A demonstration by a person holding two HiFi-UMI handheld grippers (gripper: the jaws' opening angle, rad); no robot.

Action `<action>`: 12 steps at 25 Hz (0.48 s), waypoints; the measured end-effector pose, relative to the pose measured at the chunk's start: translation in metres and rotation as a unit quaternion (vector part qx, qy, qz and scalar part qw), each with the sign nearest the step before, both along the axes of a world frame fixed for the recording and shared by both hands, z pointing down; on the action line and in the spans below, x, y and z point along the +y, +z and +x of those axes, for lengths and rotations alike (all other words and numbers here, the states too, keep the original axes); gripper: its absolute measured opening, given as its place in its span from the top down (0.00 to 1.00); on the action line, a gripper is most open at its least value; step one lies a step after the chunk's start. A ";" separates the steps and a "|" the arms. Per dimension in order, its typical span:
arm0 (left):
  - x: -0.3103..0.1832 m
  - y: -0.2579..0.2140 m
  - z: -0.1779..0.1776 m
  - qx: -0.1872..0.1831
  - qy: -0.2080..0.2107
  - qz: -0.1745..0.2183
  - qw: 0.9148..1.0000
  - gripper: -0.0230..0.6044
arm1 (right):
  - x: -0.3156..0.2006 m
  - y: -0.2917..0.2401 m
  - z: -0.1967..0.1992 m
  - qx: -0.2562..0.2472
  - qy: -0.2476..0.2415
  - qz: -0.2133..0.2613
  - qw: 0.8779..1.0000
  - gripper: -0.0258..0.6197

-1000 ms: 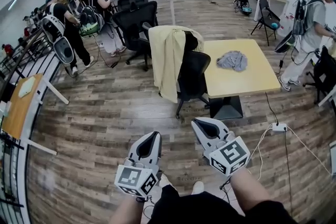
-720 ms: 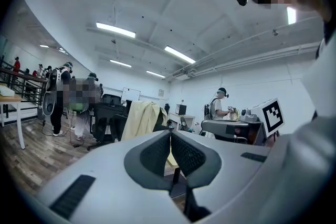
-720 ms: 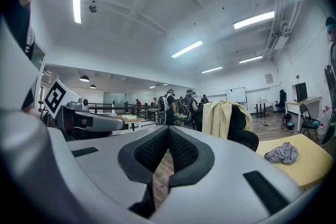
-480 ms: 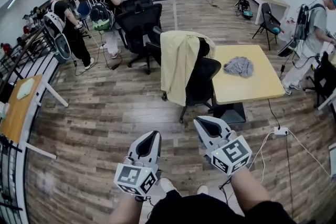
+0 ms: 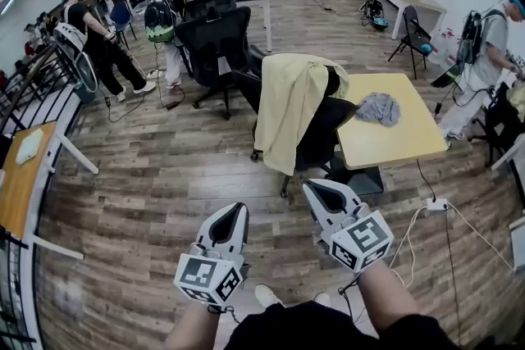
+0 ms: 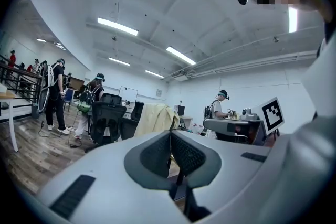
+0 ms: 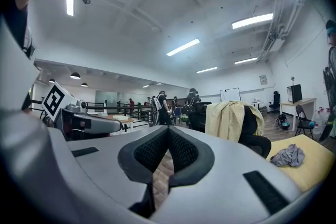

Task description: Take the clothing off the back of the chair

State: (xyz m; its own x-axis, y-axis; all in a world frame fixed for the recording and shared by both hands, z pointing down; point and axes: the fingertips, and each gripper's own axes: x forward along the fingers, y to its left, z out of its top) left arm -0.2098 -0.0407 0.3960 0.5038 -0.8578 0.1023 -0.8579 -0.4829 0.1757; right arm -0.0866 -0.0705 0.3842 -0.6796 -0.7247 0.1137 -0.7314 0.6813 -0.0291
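A pale yellow garment [image 5: 289, 102] hangs over the back of a black office chair [image 5: 328, 131] that stands at a yellow table [image 5: 394, 147]. The garment also shows in the left gripper view [image 6: 155, 117] and the right gripper view [image 7: 227, 119]. My left gripper [image 5: 233, 212] and right gripper [image 5: 315, 191] are held side by side low in the head view, a good way short of the chair. Both point towards it. Each is shut with nothing between its jaws, as both gripper views show [image 6: 170, 134] [image 7: 168, 129].
A crumpled grey cloth [image 5: 379, 107] lies on the table. More black chairs [image 5: 212, 37] and several people with backpacks stand at the back left. A person [image 5: 488, 45] stands at the right. A power strip [image 5: 435, 203] with cables lies on the wooden floor.
The chair with the garment has come nearer and grown larger in the head view. Both grippers have advanced towards it together and stayed shut.
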 end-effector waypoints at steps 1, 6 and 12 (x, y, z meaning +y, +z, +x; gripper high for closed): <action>-0.004 0.000 -0.005 0.001 0.002 0.000 1.000 0.93 | -0.003 0.000 -0.004 0.000 0.003 0.000 1.000 0.94; -0.023 -0.004 -0.026 -0.003 0.016 0.009 1.000 0.93 | -0.016 0.001 -0.025 -0.001 0.018 0.000 1.000 0.94; -0.035 -0.009 -0.047 -0.005 0.025 0.019 0.999 0.93 | -0.020 -0.002 -0.046 0.001 0.028 0.004 1.000 0.94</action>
State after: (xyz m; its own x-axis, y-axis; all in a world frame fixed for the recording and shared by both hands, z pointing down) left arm -0.2566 -0.0754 0.3873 0.5457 -0.8345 0.0759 -0.8339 -0.5318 0.1481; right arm -0.1322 -0.0908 0.3822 -0.6370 -0.7631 0.1094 -0.7691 0.6388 -0.0219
